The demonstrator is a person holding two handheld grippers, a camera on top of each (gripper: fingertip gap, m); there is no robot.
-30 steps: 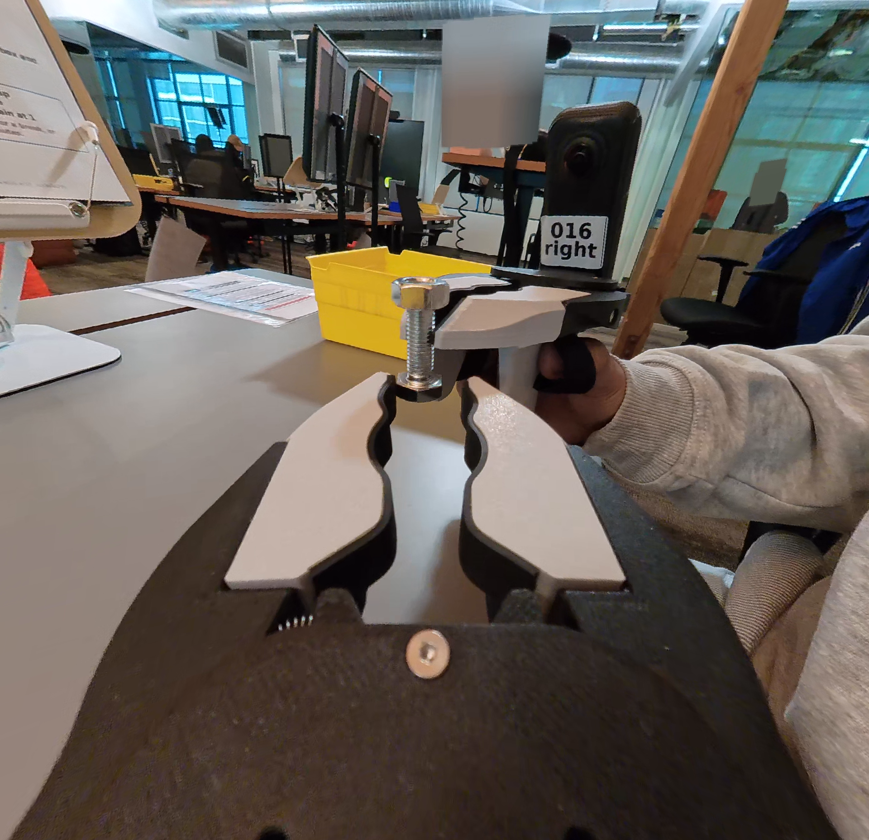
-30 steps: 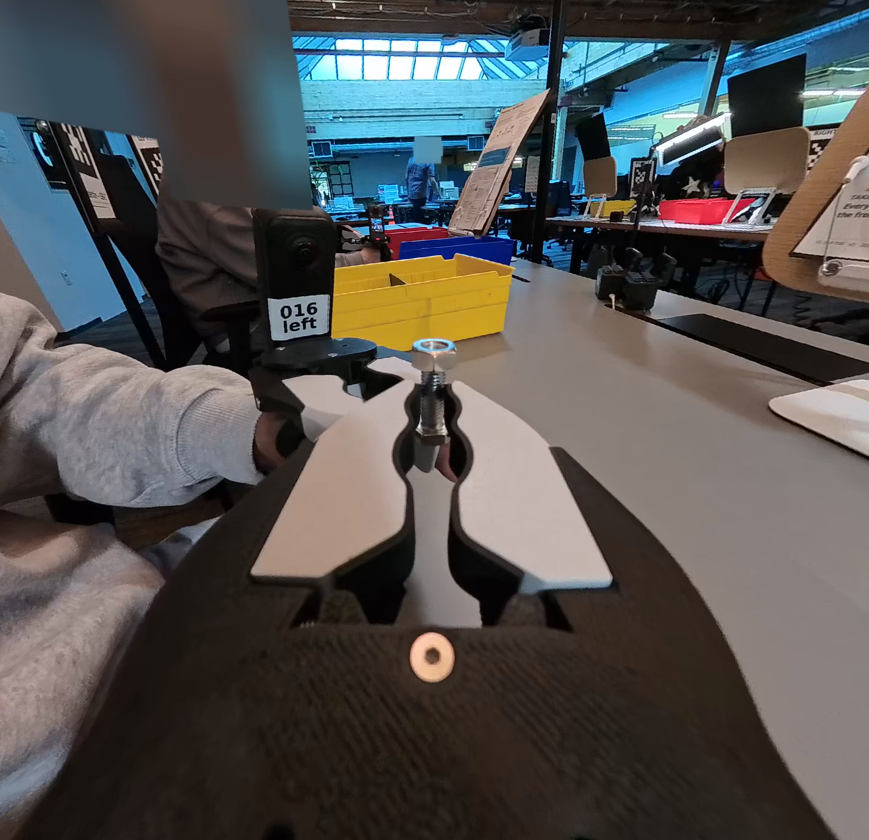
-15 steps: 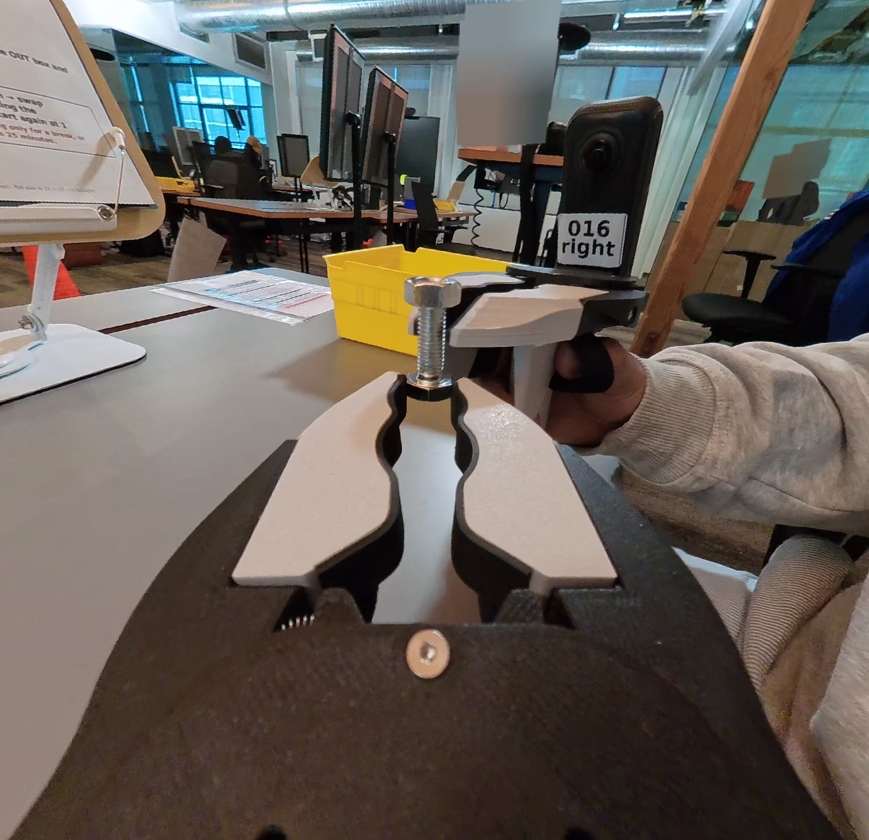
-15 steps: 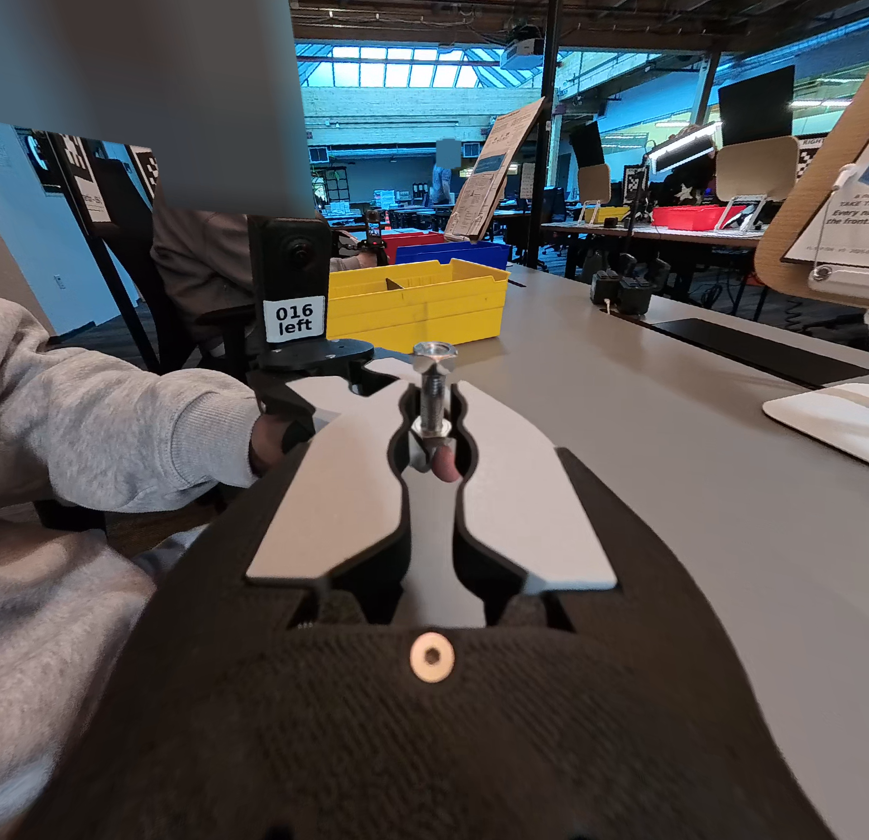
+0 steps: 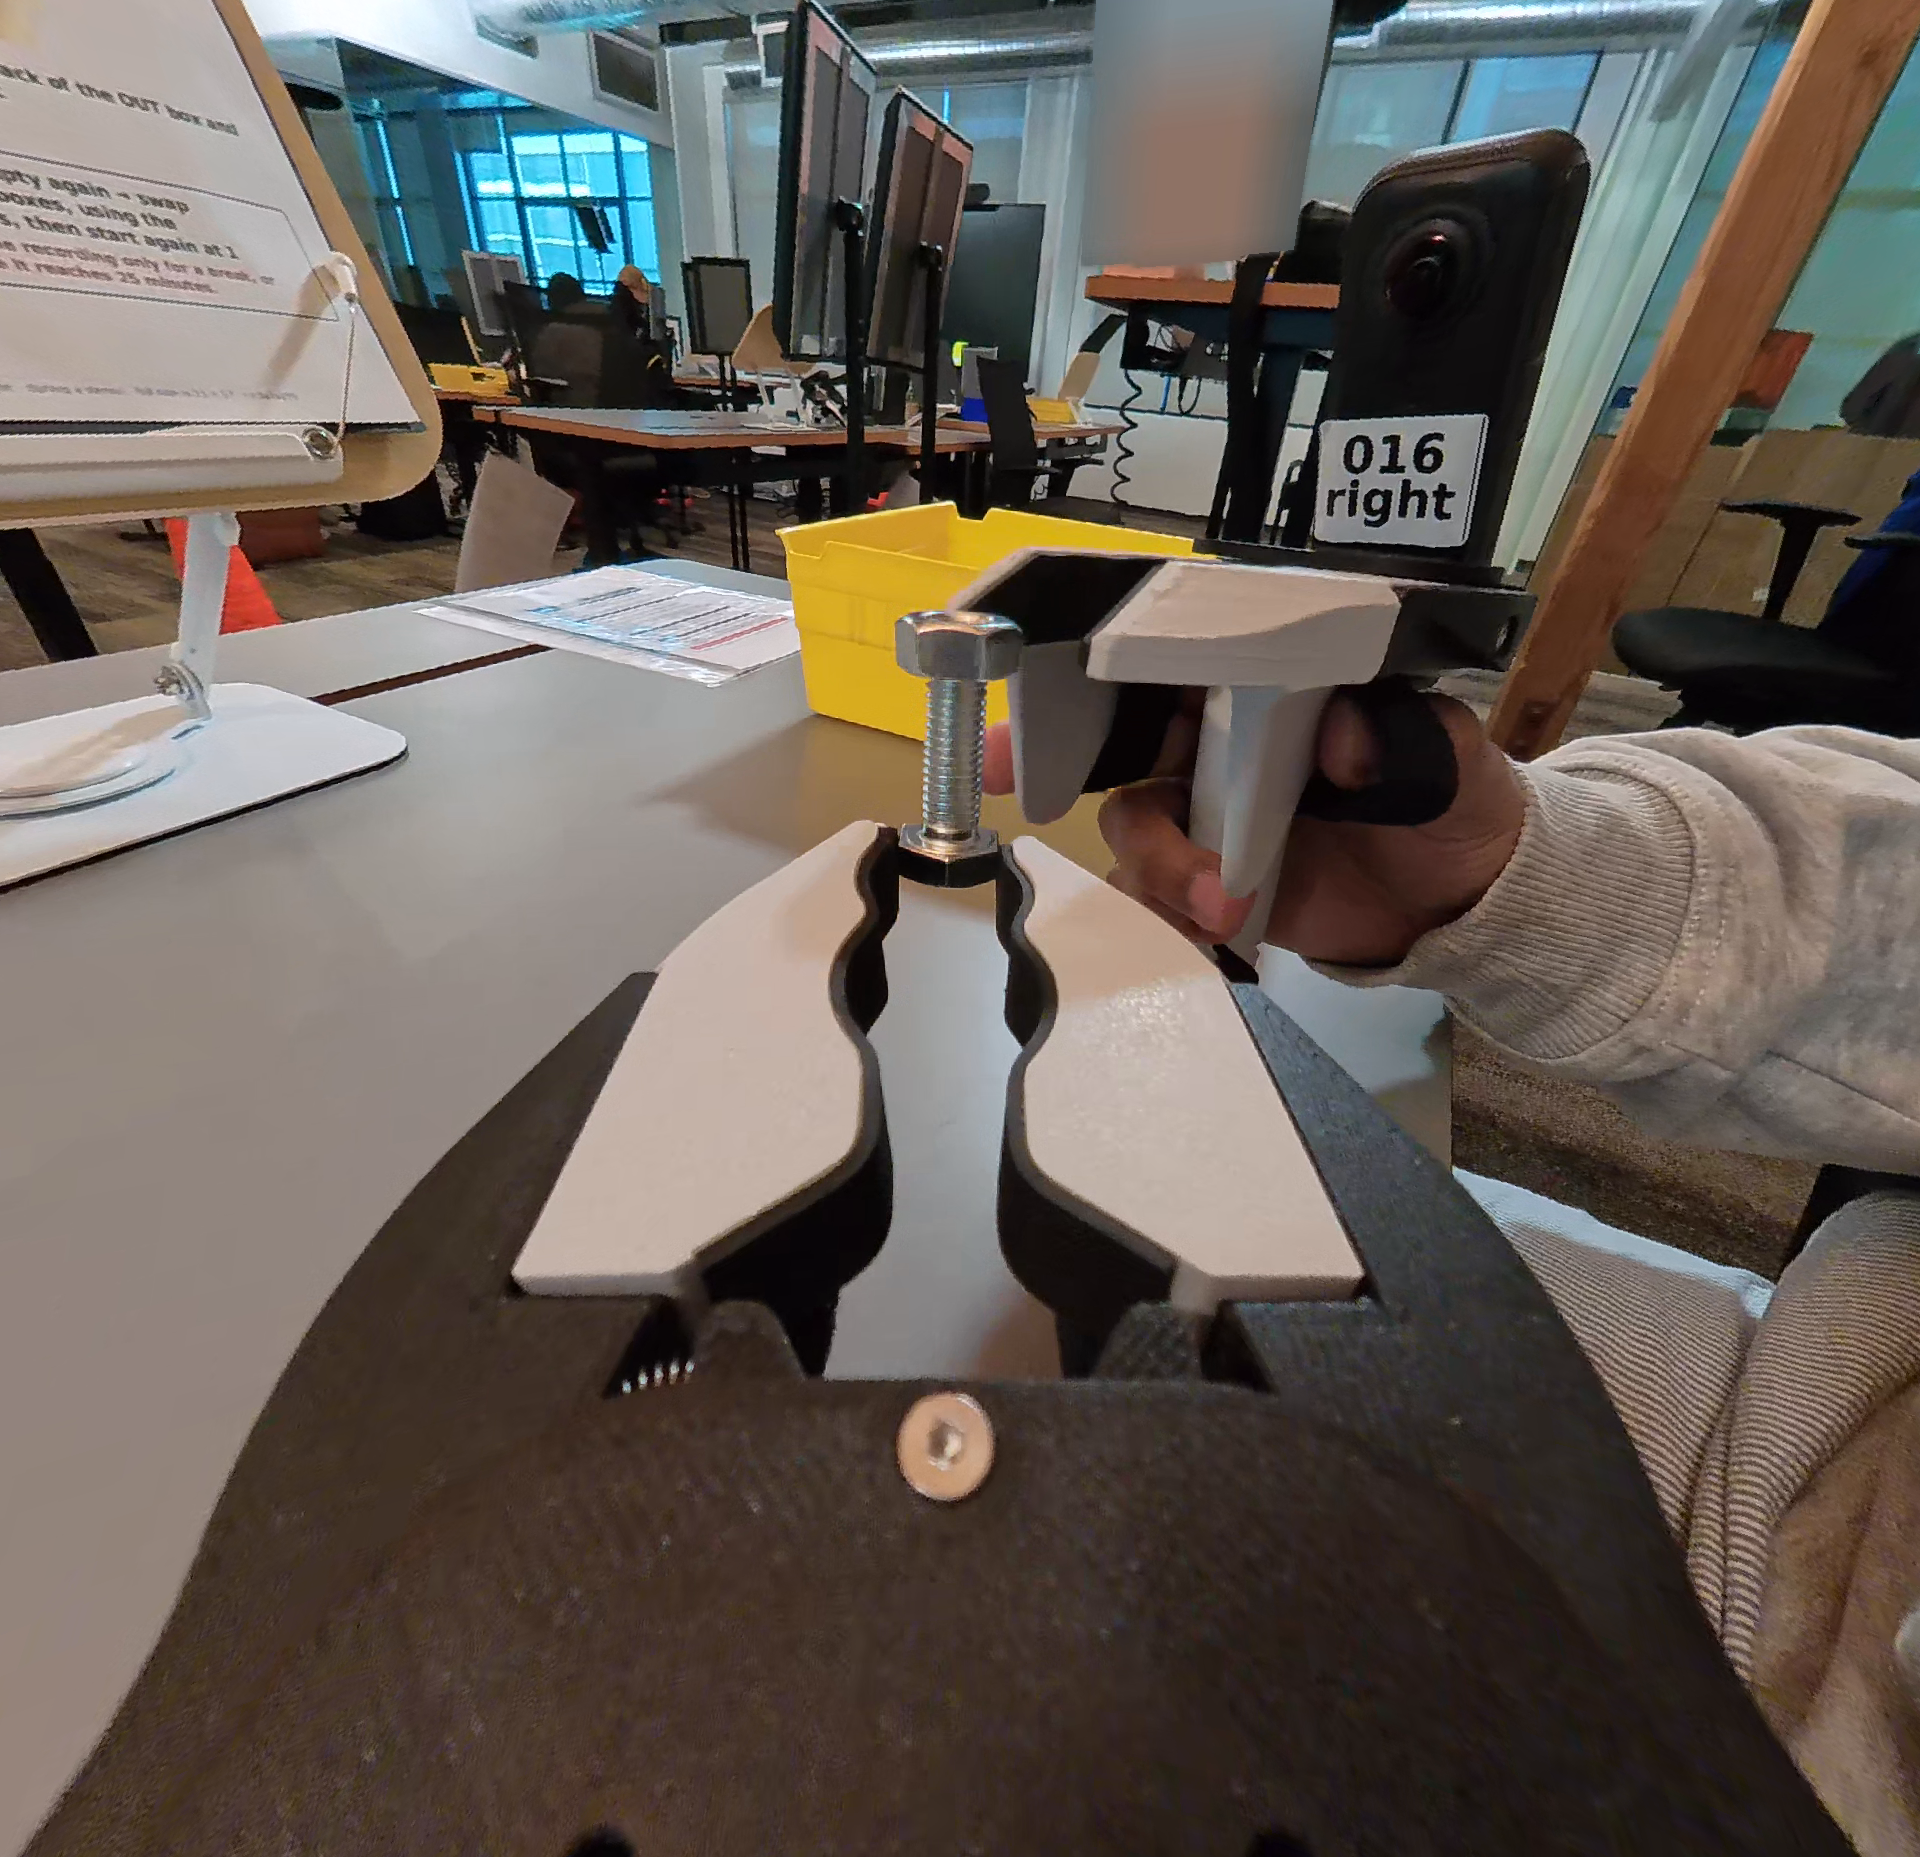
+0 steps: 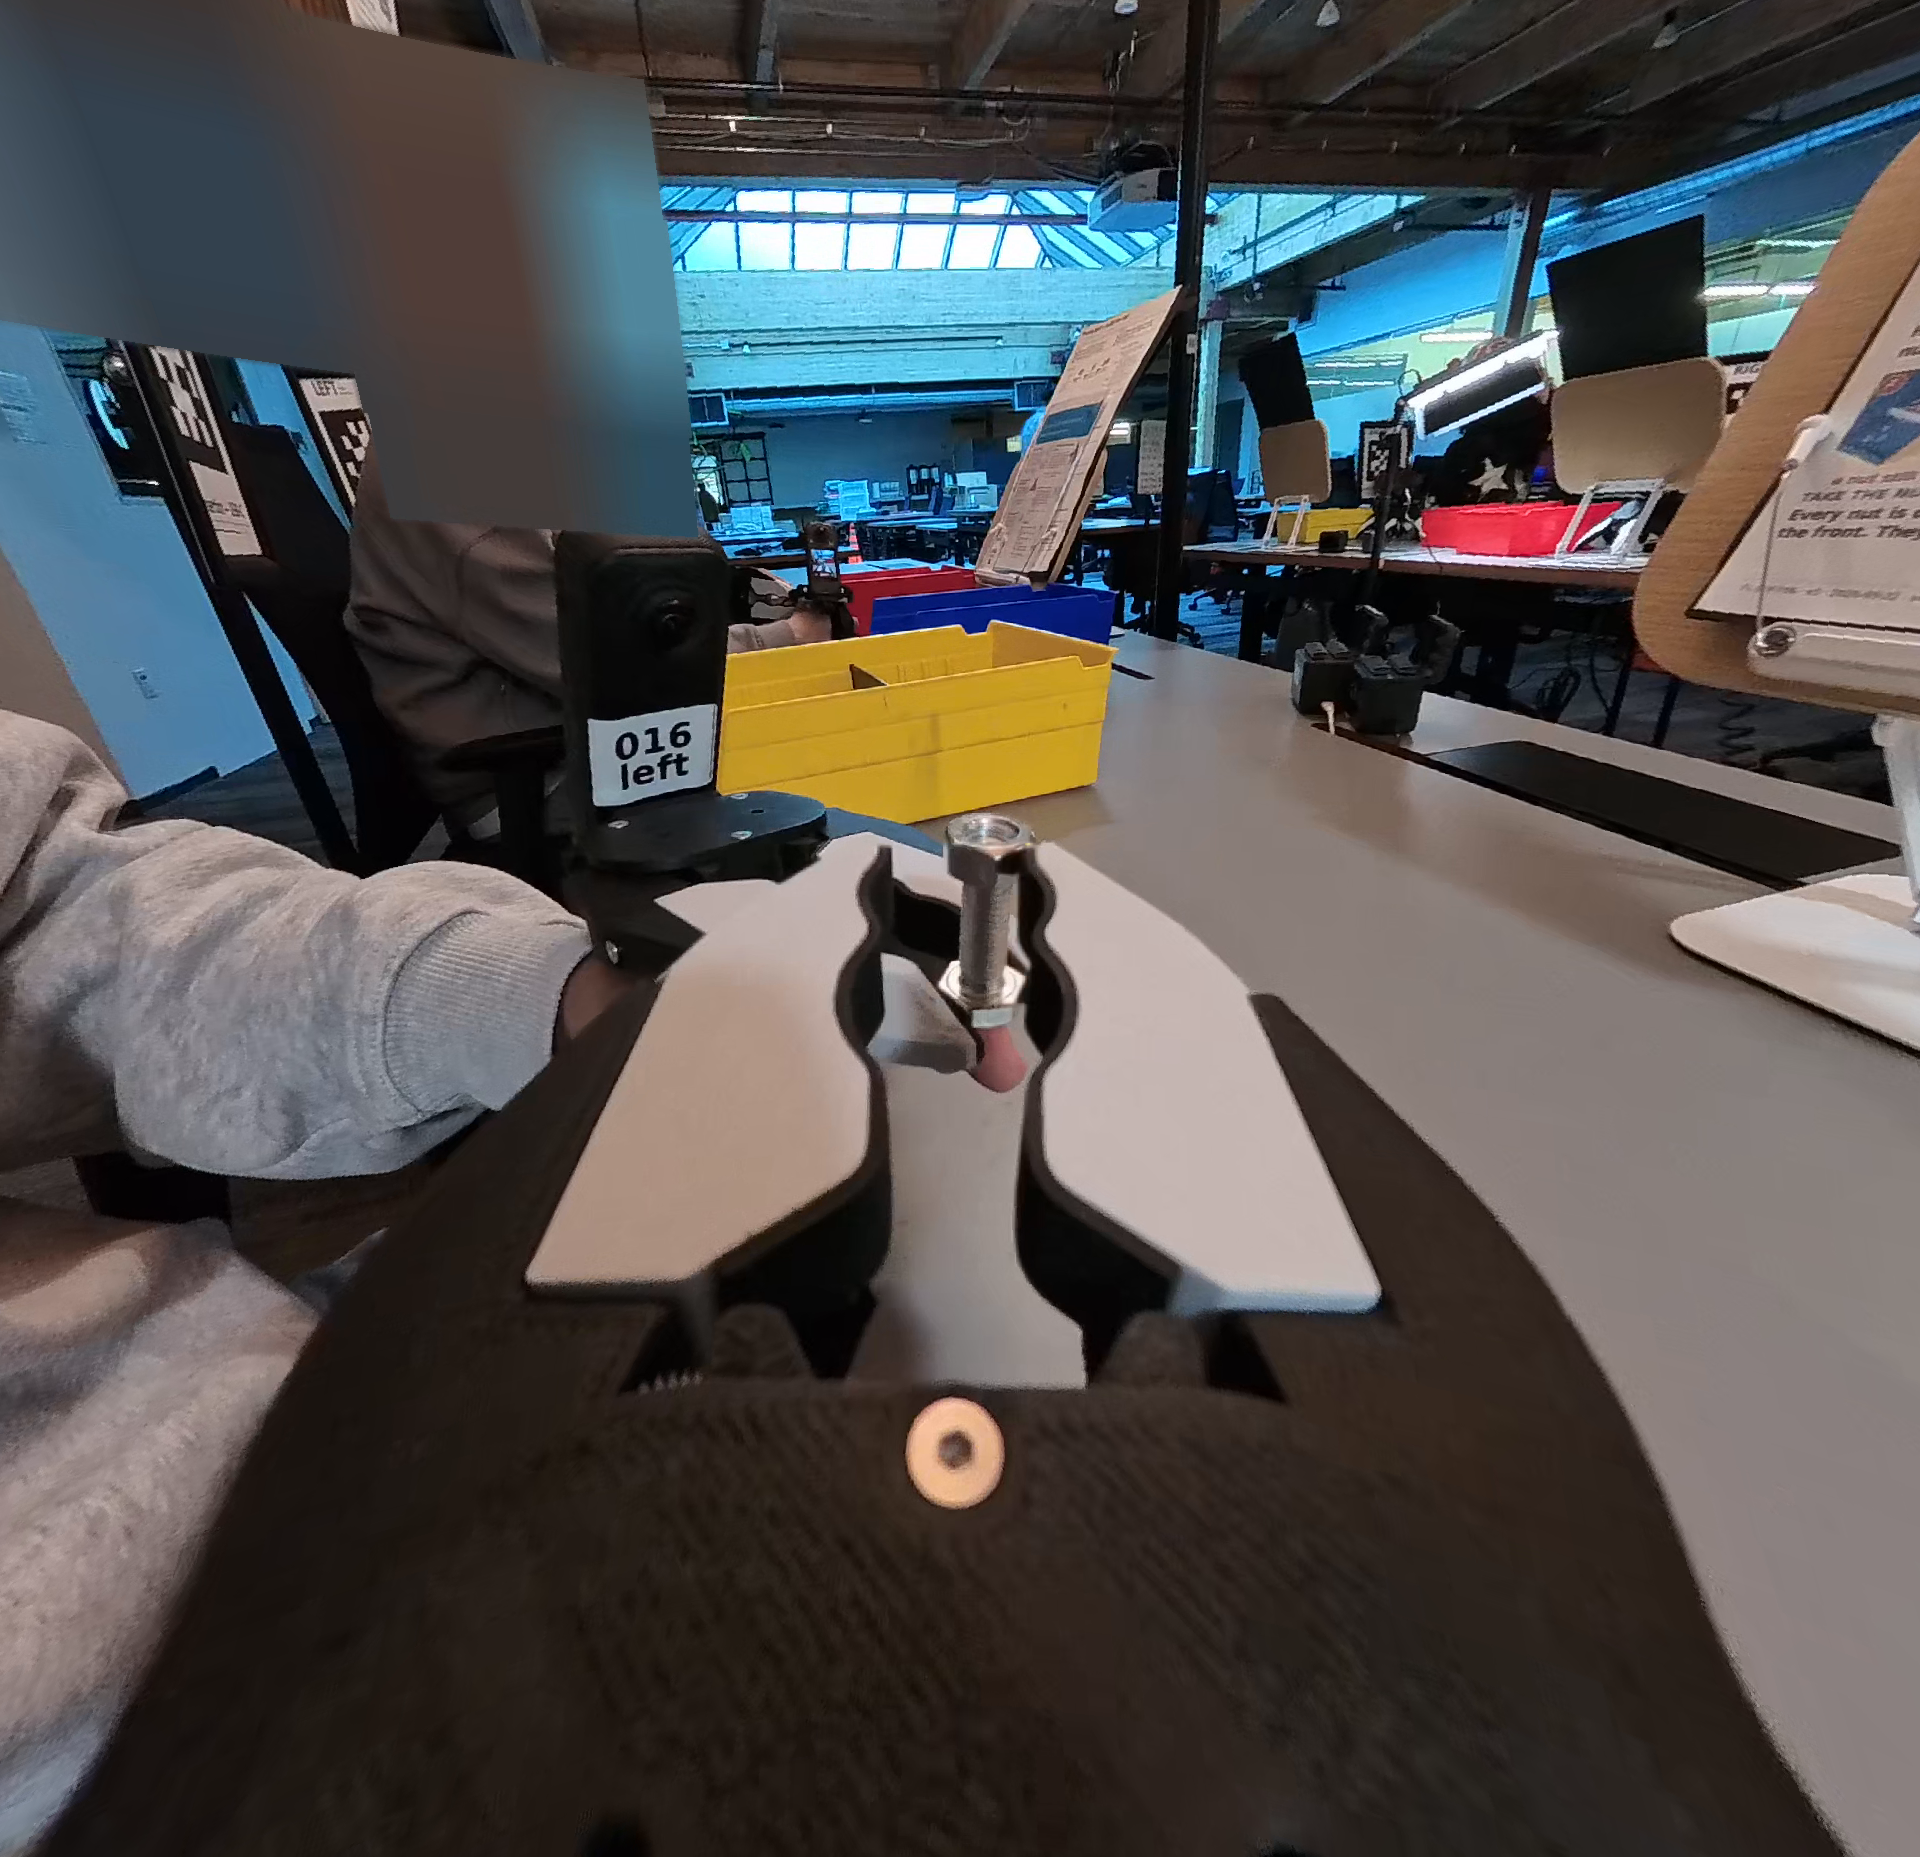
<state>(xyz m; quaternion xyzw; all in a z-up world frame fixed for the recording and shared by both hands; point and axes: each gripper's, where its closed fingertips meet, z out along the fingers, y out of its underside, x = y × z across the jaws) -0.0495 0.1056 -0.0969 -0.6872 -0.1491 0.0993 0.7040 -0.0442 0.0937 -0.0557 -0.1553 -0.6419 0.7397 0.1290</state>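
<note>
A silver hex bolt (image 5: 954, 737) stands upright, its threaded end screwed into a hex nut (image 5: 945, 857). My left gripper (image 5: 945, 867) is shut on the nut and holds it above the grey table (image 5: 364, 976). In the left wrist view my right gripper (image 5: 1023, 664) sits just right of the bolt head, apart from the shaft. In the right wrist view the right gripper (image 6: 956, 867) is open, and the bolt (image 6: 987, 914) stands in the gap near the right fingertip. The nut (image 6: 982, 988) and the left gripper body (image 6: 707, 831) show beyond.
A yellow bin (image 5: 883, 612) stands on the table behind the bolt, also in the right wrist view (image 6: 914, 737). A document stand with a white base (image 5: 187, 758) is at the left. Papers (image 5: 623, 612) lie behind. A wooden post (image 5: 1683, 353) rises at the right. The grippers are tip to tip, or close to it.
My right gripper, shut on the bolt's shaft before, has opened and let go of it. The left gripper still holds the nut with the bolt upright in it.
</note>
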